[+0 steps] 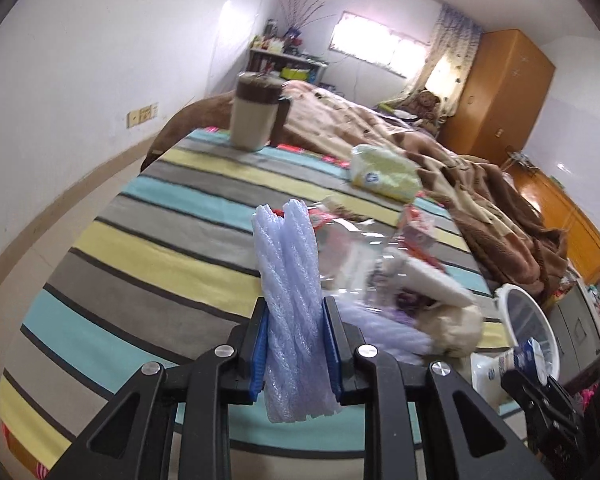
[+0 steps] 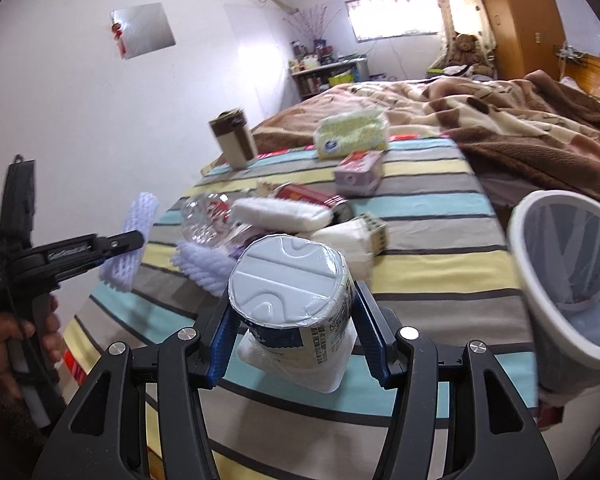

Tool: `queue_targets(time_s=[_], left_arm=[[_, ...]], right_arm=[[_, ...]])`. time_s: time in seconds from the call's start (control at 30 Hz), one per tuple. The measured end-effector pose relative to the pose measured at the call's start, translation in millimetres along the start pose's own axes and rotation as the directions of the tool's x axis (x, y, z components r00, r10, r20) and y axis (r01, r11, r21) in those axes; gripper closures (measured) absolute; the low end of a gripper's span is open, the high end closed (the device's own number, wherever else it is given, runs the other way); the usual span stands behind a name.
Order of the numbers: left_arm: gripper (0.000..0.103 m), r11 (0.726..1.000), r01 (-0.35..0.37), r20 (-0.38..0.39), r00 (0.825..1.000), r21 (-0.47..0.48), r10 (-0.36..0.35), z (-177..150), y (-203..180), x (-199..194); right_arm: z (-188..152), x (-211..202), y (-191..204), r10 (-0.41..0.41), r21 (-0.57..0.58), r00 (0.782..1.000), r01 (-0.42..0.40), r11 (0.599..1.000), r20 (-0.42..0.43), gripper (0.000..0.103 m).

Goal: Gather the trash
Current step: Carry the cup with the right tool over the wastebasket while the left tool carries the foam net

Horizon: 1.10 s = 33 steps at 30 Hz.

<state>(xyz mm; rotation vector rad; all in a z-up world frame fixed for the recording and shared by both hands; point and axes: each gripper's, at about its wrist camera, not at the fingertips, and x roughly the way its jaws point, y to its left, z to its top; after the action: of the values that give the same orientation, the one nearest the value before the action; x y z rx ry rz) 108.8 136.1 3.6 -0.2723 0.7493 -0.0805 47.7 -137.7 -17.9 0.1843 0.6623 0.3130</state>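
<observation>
1. Right hand-held gripper [image 2: 296, 320]: jaws part-way apart, pressed on the sides of a white yogurt cup [image 2: 292, 292], foil lid tilted toward the camera, cup's axis roughly upright between the pads.
2. Bin [image 2: 568, 280]: white-rimmed mesh basket at 3 o'clock of the right hand-held gripper, mouth tipped toward it; judged the nearer drop for this hand, nothing between.
3. Left hand-held gripper [image 1: 294, 344]: clamped tight on a lilac foam net sleeve [image 1: 288, 280], long axis upright, pointing to 12 o'clock. In the left wrist view the bin [image 1: 528, 320] lies at 3 o'clock, with the right hand-held gripper in the way.
4. Remaining litter on the striped bed cover [image 2: 440, 256]: crushed clear bottle [image 2: 208, 216], red packet [image 2: 312, 196], white pads, at 12 o'clock.
5. Tissue pack [image 2: 352, 132] and brown-lidded mug [image 2: 234, 140]: farther back, probably not trash.
</observation>
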Motion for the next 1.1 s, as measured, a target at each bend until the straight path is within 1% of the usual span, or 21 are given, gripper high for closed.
queue_targets(time_s=[0.2, 0.47, 0.57, 0.73, 0.97, 1.07, 1.1], left_arm=[[0.078, 0.996, 0.059, 0.013, 0.998, 0.062, -0.060, -2.3, -41.5, -14.2], [0.078, 0.978, 0.143, -0.004, 0.990, 0.150, -0.144, -9.0, -108.0, -10.4], [0.078, 0.966, 0.189, -0.018, 0.982, 0.179, -0.189, -12.4, -134.4, -6.4], [0.078, 0.939, 0.266, -0.066, 0.964, 0.220, -0.257, -19.7, -179.3, 6.3], [0.078, 0.888, 0.355, -0.137, 0.934, 0.291, -0.329, -28.7, -244.3, 29.8], [0.078, 0.869, 0.388, -0.172, 0.921, 0.308, -0.350, -33.2, -268.7, 42.5], [0.077, 0.866, 0.390, -0.182, 0.920, 0.313, -0.348, -34.8, -273.9, 45.9]], right_arm=[[8.5, -23.7, -22.9, -0.044, 0.029, 0.998, 0.042, 0.999, 0.051, 0.047], [17.6, -48.1, -62.3, -0.136, 0.084, 0.986, 0.128, 0.988, 0.093, 0.047], [20.5, -55.9, -80.9, -0.175, 0.118, 0.979, 0.162, 0.980, 0.101, 0.047], [26.4, -66.8, -110.8, -0.233, 0.176, 0.966, 0.212, 0.961, 0.109, 0.047], [30.6, -66.0, -148.3, -0.315, 0.224, 0.946, 0.291, 0.930, 0.076, 0.047], [29.7, -61.7, -164.1, -0.335, 0.241, 0.941, 0.313, 0.919, 0.053, 0.047], [29.6, -61.5, -169.3, -0.342, 0.247, 0.939, 0.321, 0.914, 0.043, 0.047]])
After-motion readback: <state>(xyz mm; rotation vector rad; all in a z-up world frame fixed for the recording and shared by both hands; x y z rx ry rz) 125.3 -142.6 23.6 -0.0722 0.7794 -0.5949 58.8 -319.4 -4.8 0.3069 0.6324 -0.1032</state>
